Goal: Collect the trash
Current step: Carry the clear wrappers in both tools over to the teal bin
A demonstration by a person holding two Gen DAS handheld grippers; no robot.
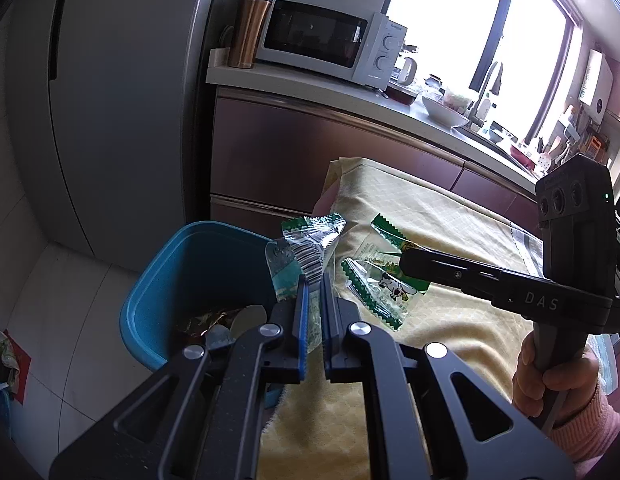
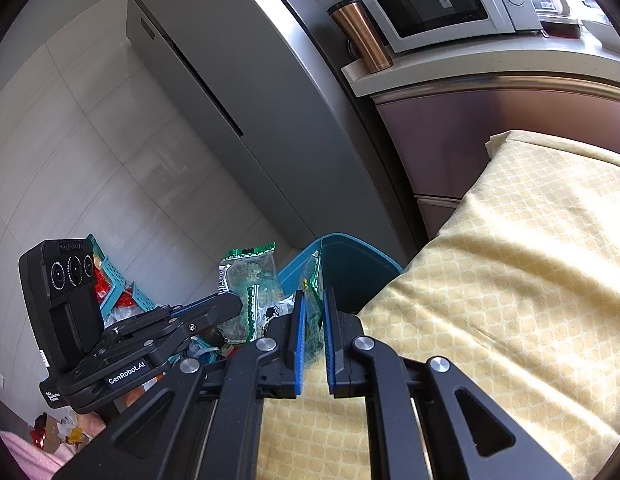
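I have both tongs loaded and I judge I'm at the drop-off step: each one carries a wrapper toward the blue bin (image 1: 198, 276) that stands on the floor at the left edge of the bench (image 1: 449, 232) with its yellow cloth. My left tongs (image 1: 314, 308) are closed down to a narrow gap on a clear wrapper (image 1: 306, 248) with a barcode and green trim, and it sticks up just over the near right rim of the bin. My right tongs (image 2: 311, 332) are likewise pinched nearly closed on a thin green and clear wrapper (image 2: 313, 280), held above the bench edge just beside the bin's rim (image 2: 349, 240). In the left view another green wrapper with a cow print (image 1: 381, 292) appears to lie on the cloth under the right tongs (image 1: 405, 264), though I cannot tell whether it is the one being gripped. The bin already holds some rubbish. Next, I reckon, each wrapper must be carried fully over the opening before the grip is released, as these light films could drift or cling to the pads
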